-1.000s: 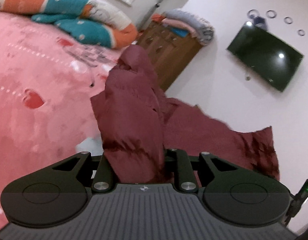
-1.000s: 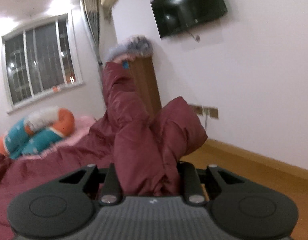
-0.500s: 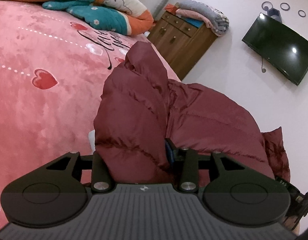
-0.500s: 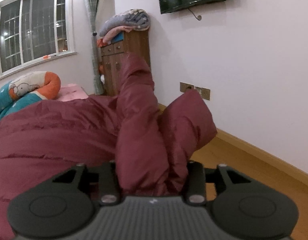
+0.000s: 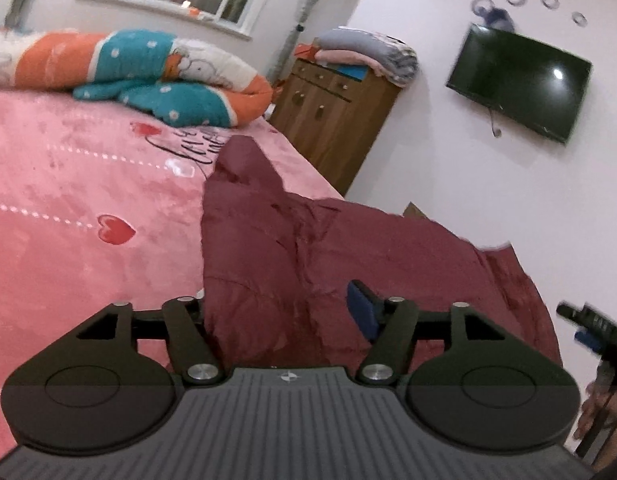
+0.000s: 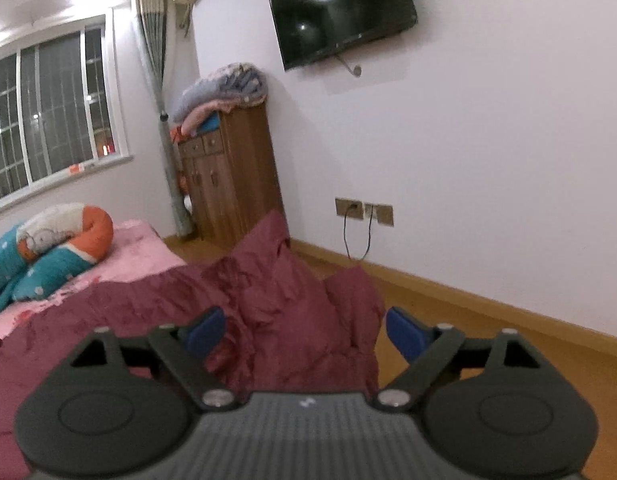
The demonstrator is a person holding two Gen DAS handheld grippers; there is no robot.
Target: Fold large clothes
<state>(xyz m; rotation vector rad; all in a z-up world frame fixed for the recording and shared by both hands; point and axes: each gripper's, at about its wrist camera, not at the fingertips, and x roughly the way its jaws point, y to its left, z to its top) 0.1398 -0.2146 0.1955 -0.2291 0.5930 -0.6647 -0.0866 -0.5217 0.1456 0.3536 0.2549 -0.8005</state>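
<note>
A maroon padded jacket (image 5: 348, 248) lies bunched along the right edge of the pink bed (image 5: 68, 208). A raised fold of the jacket sits between the jaws of my left gripper (image 5: 278, 304), which are opening. The right blue pad (image 5: 360, 312) stands clear of the cloth; the left pad is hidden behind the fold. In the right wrist view the jacket (image 6: 268, 304) hangs over the bed's side. The jaws of my right gripper (image 6: 304, 328) are opening, and both blue pads (image 6: 206, 330) stand apart from the loose cloth between them. The right gripper (image 5: 592, 328) also shows at the left view's right edge.
A rolled orange and teal quilt (image 5: 168, 76) lies at the head of the bed. A wooden cabinet (image 6: 232, 176) topped with folded blankets stands against the wall, under a wall-mounted TV (image 6: 340, 12). Wooden floor (image 6: 488, 340) runs beside the bed, with cabled wall sockets (image 6: 364, 210).
Both grippers were shut on upright folds of the jacket and have opened wide. The folds have slumped down onto the bed, and both grippers have drawn back a little.
</note>
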